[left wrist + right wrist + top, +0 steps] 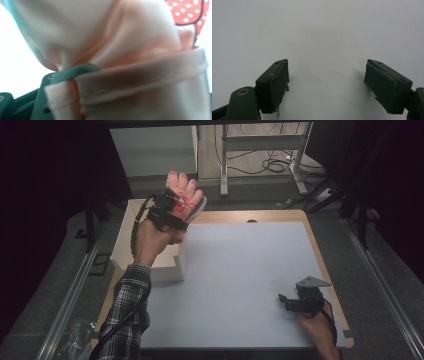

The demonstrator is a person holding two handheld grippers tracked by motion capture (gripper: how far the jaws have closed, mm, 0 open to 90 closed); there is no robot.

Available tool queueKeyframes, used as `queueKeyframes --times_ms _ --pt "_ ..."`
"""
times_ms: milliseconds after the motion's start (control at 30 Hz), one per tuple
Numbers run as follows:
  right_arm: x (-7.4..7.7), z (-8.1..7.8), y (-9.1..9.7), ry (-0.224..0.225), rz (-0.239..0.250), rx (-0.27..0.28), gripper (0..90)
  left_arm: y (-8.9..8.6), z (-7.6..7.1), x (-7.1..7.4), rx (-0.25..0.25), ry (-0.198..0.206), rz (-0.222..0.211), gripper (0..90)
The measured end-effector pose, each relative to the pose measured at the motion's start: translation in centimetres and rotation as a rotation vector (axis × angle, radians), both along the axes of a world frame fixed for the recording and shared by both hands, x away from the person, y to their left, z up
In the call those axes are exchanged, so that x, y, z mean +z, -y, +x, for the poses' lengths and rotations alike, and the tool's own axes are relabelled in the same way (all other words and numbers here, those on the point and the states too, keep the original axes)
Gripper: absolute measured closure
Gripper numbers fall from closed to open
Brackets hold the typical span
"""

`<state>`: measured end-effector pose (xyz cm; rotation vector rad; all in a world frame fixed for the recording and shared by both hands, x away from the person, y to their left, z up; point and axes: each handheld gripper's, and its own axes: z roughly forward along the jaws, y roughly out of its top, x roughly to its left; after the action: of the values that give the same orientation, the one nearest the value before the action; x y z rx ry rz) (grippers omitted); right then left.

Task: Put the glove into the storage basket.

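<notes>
Above the far left corner of the surface (240, 270), the left tool (172, 210) holds a pale pink glove (186, 192) up in the air, over the white box (150, 260) that stands at the left edge. Its jaws are nearly closed, pinching the cloth near the hemmed cuff (140, 75); in the left gripper view the fabric bunches and folds around the pinch, and a red patch with white dots (187, 11) shows at the top right.

I judge the glove to be light and quite limp: it will sag, fold and swing from whatever point is held, and it will not keep a shape when set down. It is not fragile, and the knit should not slip much between the pads. The doubled hem at the cuff looks like the best place to hold, since it is thicker and firmer than the rest. A pinch on a single thin layer could pull free, and one grip point leaves the fingers dangling.

The right tool (295, 302) sits low at the near right with its jaws wide apart and nothing between them; the right gripper view has plain pale surface beyond its pads (274, 85).

The surface is a smooth, matt, pale sheet on a wooden top, flat and bare. Beyond it the room is dim, with a grey floor, metal rails on both sides, table legs (224, 160) and loose cables (272, 165) at the far side.
</notes>
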<state>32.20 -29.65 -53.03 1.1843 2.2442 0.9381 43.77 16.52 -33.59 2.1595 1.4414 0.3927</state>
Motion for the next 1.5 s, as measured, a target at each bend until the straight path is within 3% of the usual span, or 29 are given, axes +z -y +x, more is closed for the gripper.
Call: queueKeyframes --times_ms 333,600,1100,1500 --pt "0.0 0.0 0.0 0.0 0.0 -0.001 20.0 -4.0 0.5 -1.4 0.13 -0.013 0.01 39.7" --pt "0.0 0.0 0.0 -0.001 0.001 -0.003 20.0 -5.7 1.4 -4.1 0.186 -0.026 0.008 39.1" --pt "0.0 0.0 0.0 -0.001 0.001 -0.003 20.0 -5.5 3.4 -10.5 0.208 -0.084 0.014 38.3" --pt "0.0 0.0 0.0 -0.001 0.002 -0.002 20.0 -3.8 5.7 -13.9 0.203 -0.189 0.049 36.4"
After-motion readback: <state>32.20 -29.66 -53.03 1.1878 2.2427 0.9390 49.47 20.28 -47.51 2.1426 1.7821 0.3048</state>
